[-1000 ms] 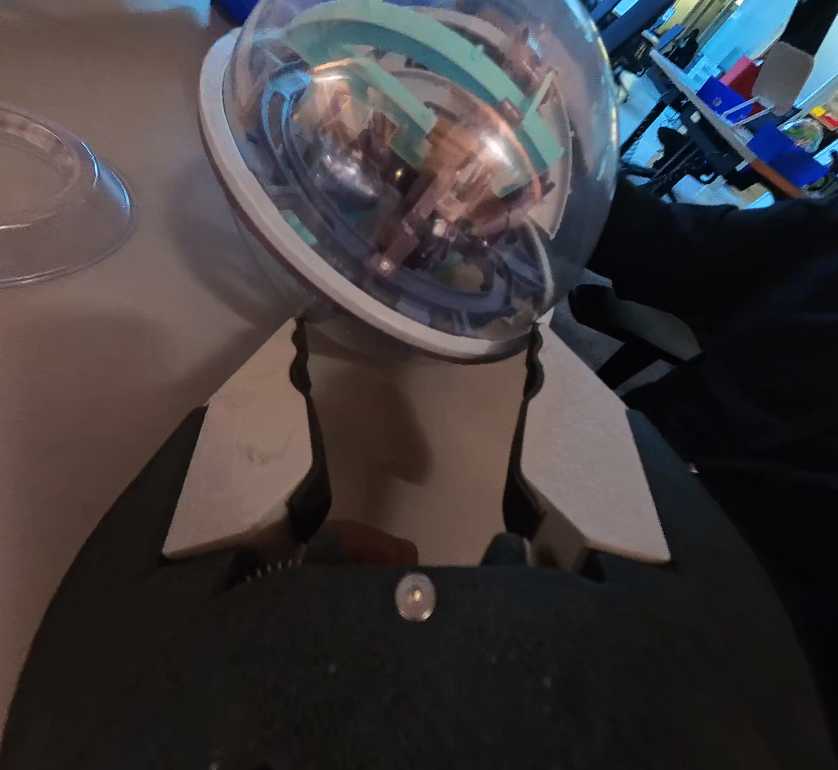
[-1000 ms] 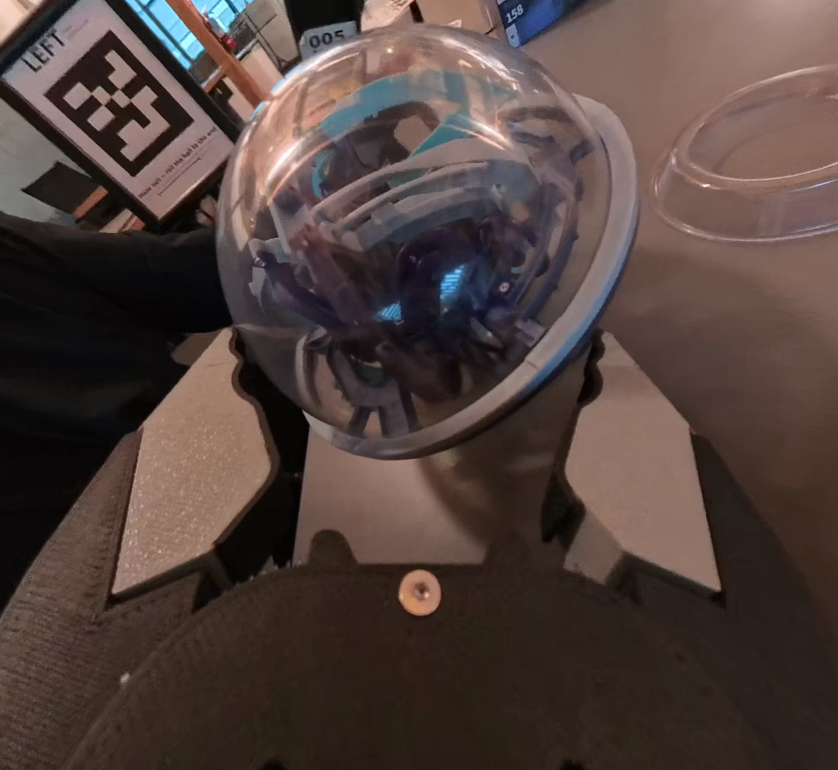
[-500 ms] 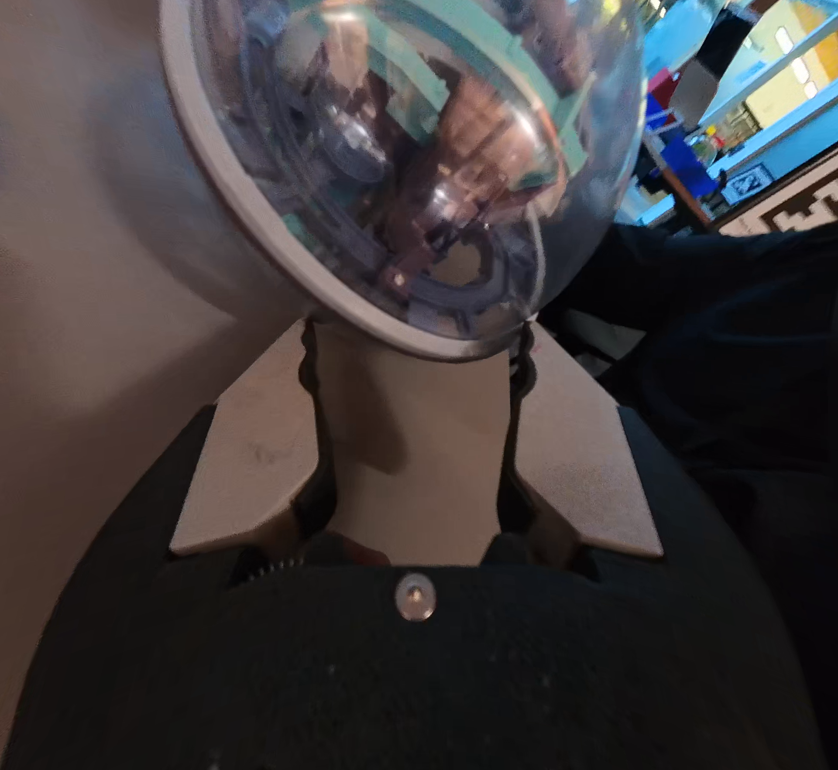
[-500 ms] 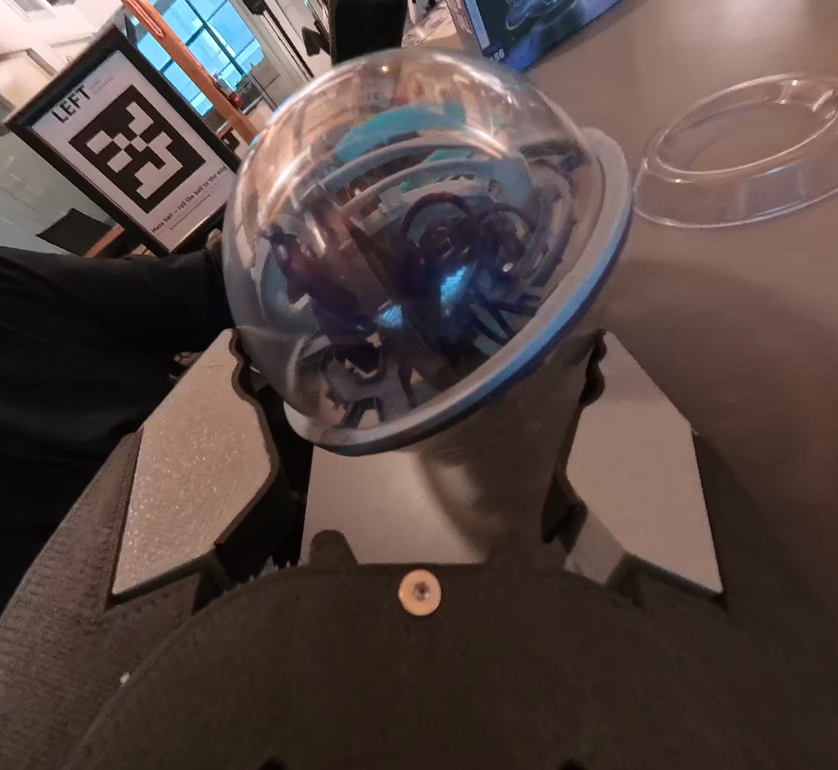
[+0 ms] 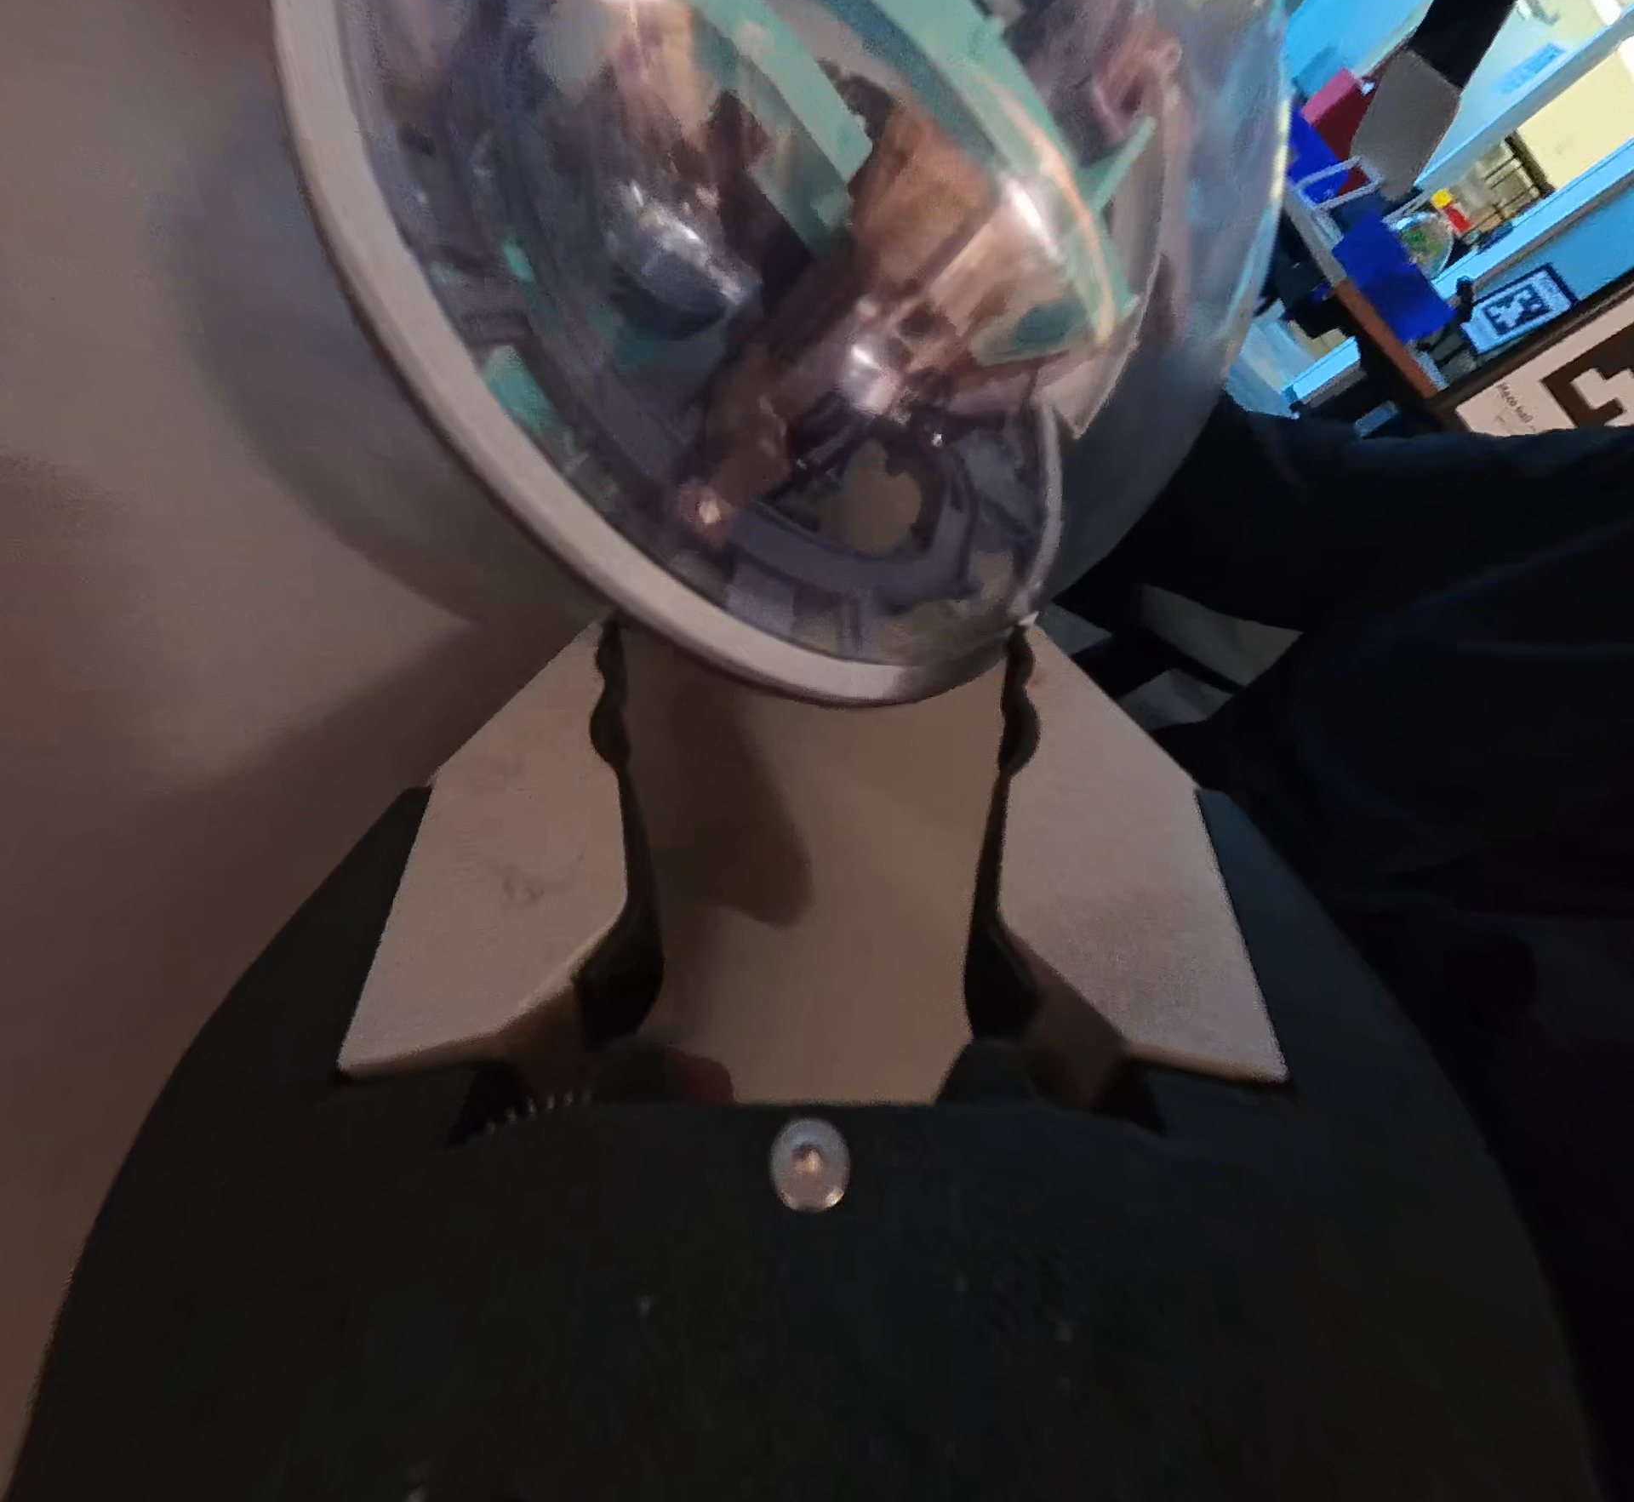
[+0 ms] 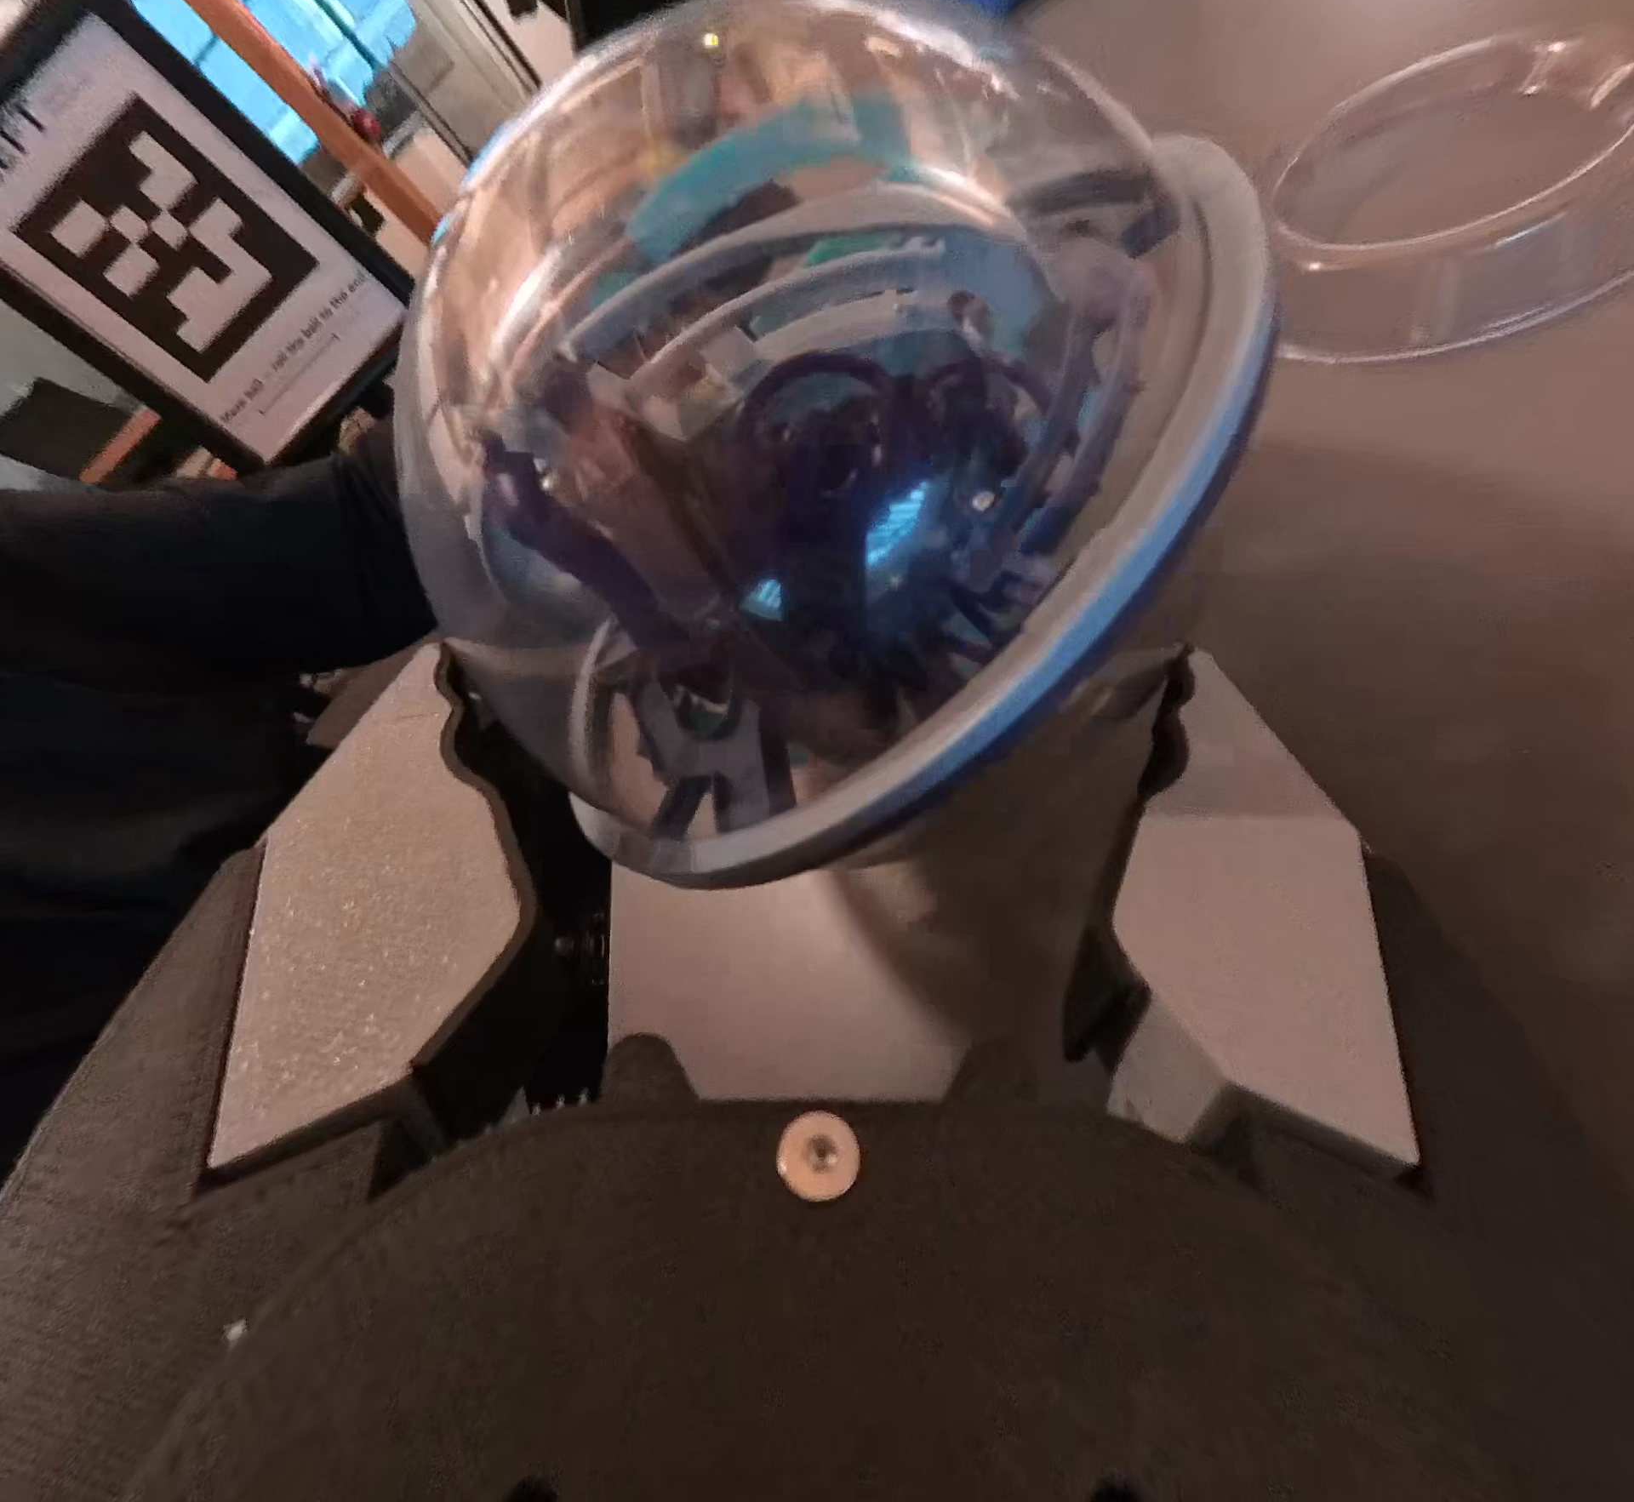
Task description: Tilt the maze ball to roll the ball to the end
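Both the left gripper (image 5: 809, 646) and right gripper (image 6: 809, 664) are clamping the tilted maze ball (image 5: 778, 248) between wide-spread fingers above the table (image 5: 133, 664).

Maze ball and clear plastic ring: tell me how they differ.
The maze ball is a closed sphere packed with coloured tracks; the clear plastic ring is open and empty. The ball is held off the table between both sets of jaws; the ring lies flat on it. Both are transparent plastic.

opposite wrist views, close (sharing maze ball (image 5: 778, 266))
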